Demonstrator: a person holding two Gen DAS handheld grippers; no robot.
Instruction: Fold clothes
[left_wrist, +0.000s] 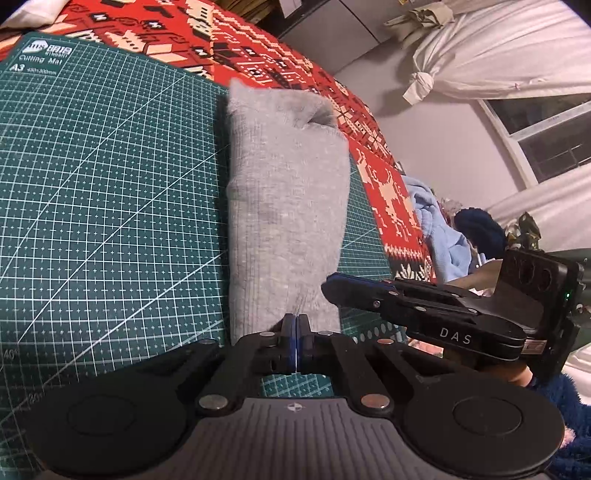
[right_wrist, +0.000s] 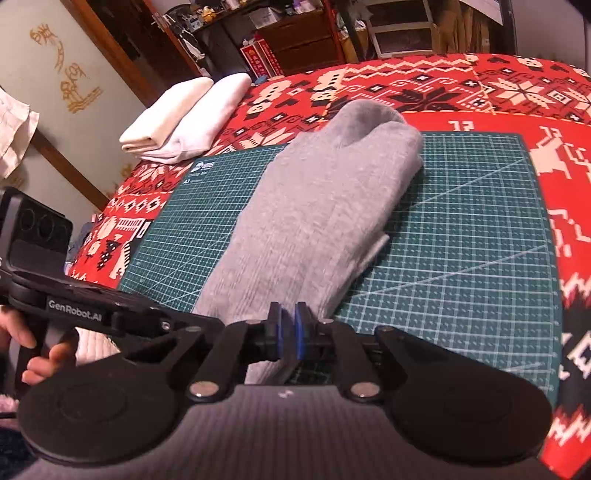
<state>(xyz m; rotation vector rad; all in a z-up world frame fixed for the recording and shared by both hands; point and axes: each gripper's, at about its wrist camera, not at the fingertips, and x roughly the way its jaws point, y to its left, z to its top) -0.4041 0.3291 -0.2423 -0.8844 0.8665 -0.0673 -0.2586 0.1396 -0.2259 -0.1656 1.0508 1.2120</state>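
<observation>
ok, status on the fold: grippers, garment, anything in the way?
Left gripper shut on grey garment's near edge. Right gripper shut on it alongside. Garment lies lengthwise on cutting mat. Nothing in the way.

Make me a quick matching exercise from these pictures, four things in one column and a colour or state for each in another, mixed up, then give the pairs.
1. sock
2. cutting mat
3. folded towels
4. left gripper

A. shut on grey fabric
B. white, stacked beside the mat
C. grey, lying along the mat
D. green with a white grid

Pairs: 1-C, 2-D, 3-B, 4-A
</observation>
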